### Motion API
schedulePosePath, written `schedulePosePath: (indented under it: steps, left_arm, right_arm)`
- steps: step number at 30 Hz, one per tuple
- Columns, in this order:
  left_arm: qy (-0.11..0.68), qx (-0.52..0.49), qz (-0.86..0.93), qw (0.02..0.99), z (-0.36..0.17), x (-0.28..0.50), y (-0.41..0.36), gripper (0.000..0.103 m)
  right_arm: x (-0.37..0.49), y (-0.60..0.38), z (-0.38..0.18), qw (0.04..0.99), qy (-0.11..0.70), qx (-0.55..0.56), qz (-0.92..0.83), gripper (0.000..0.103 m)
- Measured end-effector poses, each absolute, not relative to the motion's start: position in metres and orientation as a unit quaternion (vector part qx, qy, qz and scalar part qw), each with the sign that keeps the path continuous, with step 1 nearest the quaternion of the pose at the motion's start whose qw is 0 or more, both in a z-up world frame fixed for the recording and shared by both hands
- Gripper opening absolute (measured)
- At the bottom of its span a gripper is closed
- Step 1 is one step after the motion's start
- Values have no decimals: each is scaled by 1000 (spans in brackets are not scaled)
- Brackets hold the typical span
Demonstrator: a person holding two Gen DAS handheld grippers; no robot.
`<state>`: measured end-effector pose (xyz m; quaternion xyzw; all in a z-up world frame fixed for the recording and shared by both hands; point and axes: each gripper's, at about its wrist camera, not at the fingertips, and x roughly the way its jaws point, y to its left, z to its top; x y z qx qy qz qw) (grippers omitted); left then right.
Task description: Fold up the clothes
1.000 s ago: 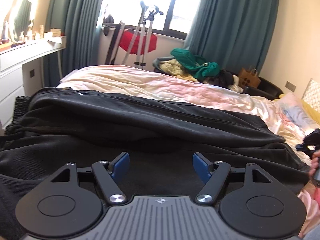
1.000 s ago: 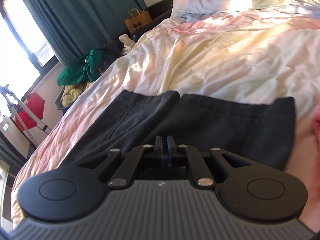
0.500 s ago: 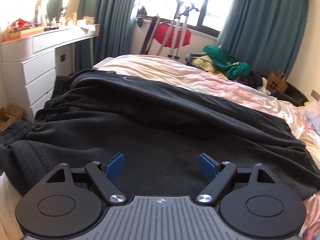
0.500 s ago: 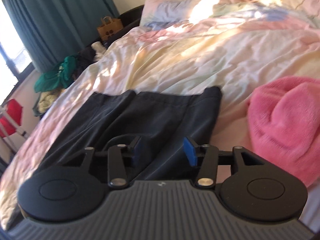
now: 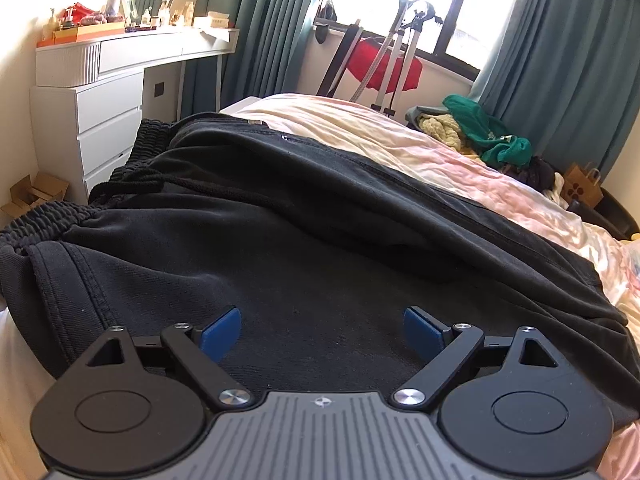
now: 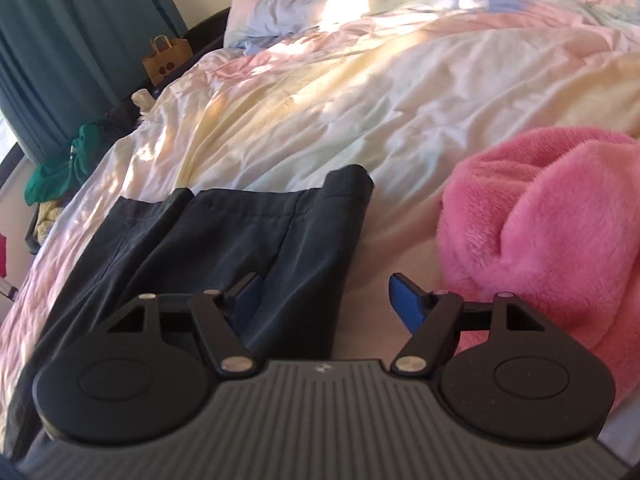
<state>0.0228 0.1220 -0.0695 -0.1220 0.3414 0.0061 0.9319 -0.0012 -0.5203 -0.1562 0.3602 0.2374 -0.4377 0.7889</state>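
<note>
The right gripper (image 6: 324, 300), pinched together a second ago, is now gaping over the hem of the black sweatpants (image 6: 256, 236); the left gripper (image 5: 322, 334) is hovering spread above their waistband end (image 5: 280, 240), lying across the pastel duvet (image 6: 380, 92) beside a pink fleece (image 6: 552, 220)

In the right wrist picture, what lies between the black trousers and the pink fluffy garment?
In the right wrist view, only a bare strip of the pastel bed sheet lies between the black trousers and the pink fluffy garment.
</note>
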Motion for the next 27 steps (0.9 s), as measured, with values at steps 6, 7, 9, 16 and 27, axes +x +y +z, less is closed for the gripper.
schedulePosePath:
  steps: [6, 7, 9, 16, 27]
  left_arm:
    - [340, -146, 16, 929, -70, 23, 128, 94]
    - [340, -150, 17, 928, -70, 23, 129, 94]
    - [339, -153, 17, 928, -69, 23, 130, 94]
    - [339, -162, 22, 927, -69, 22, 131, 94]
    - [339, -170, 28, 925, -68, 22, 132, 94]
  right_arm:
    - [0, -529, -175, 772, 246, 414, -416, 74]
    - [0, -528, -175, 775, 243, 416, -409, 74]
    - [1, -527, -176, 783, 231, 439, -374, 74]
    - [7, -518, -166, 811, 182, 481, -279, 74]
    - [5, -524, -179, 785, 225, 493, -301, 72]
